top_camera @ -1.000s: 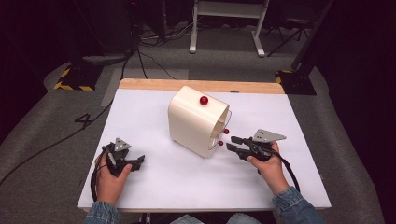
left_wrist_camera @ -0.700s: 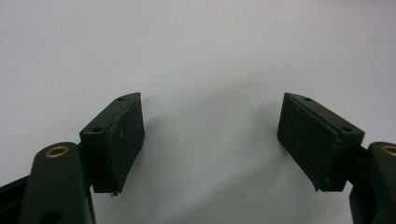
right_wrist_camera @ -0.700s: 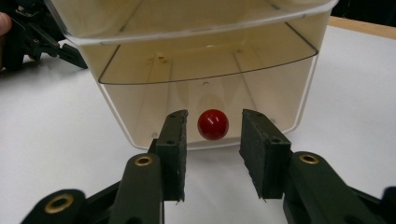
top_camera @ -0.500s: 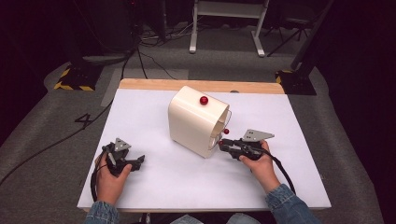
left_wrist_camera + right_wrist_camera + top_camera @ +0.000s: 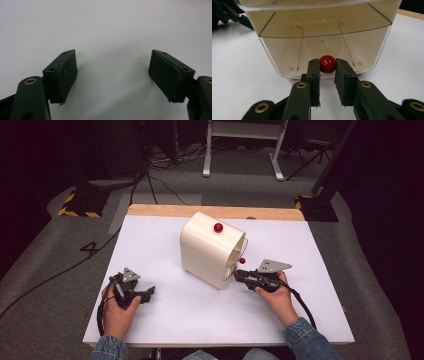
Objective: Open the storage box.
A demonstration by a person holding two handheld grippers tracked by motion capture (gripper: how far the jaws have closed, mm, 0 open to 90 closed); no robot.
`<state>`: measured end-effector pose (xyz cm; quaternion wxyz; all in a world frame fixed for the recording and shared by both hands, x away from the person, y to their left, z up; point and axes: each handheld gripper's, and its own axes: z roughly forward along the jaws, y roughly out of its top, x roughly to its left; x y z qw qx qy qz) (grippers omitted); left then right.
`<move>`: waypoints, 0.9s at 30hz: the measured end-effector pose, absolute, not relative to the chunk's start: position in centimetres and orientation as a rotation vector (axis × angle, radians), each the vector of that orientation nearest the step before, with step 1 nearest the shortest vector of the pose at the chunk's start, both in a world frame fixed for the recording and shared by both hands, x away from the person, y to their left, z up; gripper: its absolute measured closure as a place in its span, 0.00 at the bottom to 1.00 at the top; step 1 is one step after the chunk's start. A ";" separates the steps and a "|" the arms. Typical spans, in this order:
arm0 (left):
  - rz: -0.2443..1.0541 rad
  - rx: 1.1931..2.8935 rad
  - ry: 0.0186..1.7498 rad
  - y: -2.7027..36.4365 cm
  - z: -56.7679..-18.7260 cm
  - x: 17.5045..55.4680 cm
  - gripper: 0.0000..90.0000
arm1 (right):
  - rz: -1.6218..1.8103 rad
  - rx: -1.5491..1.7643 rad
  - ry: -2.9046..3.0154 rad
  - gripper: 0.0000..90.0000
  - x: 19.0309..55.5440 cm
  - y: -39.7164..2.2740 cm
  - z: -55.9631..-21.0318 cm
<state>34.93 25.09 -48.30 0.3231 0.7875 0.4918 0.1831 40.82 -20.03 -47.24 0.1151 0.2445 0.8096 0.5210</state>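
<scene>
A cream box (image 5: 210, 251) with a clear front flap stands mid-table, a red knob (image 5: 218, 227) on its top and a second red knob (image 5: 242, 260) on the flap. My right gripper (image 5: 237, 274) is at the box's open right end. In the right gripper view its jaws (image 5: 327, 75) are closed on a red knob (image 5: 327, 64) at the flap's lower edge, both pads touching it. The box's interior (image 5: 322, 42) looks bare. My left gripper (image 5: 148, 294) rests open on the white tabletop, pads (image 5: 62, 72) wide apart with nothing between them.
The white tabletop (image 5: 165, 245) has a wooden strip (image 5: 215, 211) along its far edge. Beyond it are dark floor, cables (image 5: 160, 167) and a white stand (image 5: 240, 150). The left gripper (image 5: 227, 13) appears behind the box in the right gripper view.
My right gripper moved left toward the box and now has its jaws on the lower red knob. The left gripper stayed put.
</scene>
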 end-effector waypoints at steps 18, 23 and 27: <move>0.474 2.069 1.292 25.1 -48.3 35.0 0.26 | 1.510 0.693 2.362 0.83 38.8 -23.2 -45.1; 0.473 2.071 1.291 25.1 -48.3 35.0 0.26 | 1.500 0.692 2.363 0.83 37.9 -24.4 -44.7; 0.473 2.070 1.290 25.1 -48.3 35.0 0.26 | 1.507 0.699 2.352 0.83 37.2 -25.6 -44.4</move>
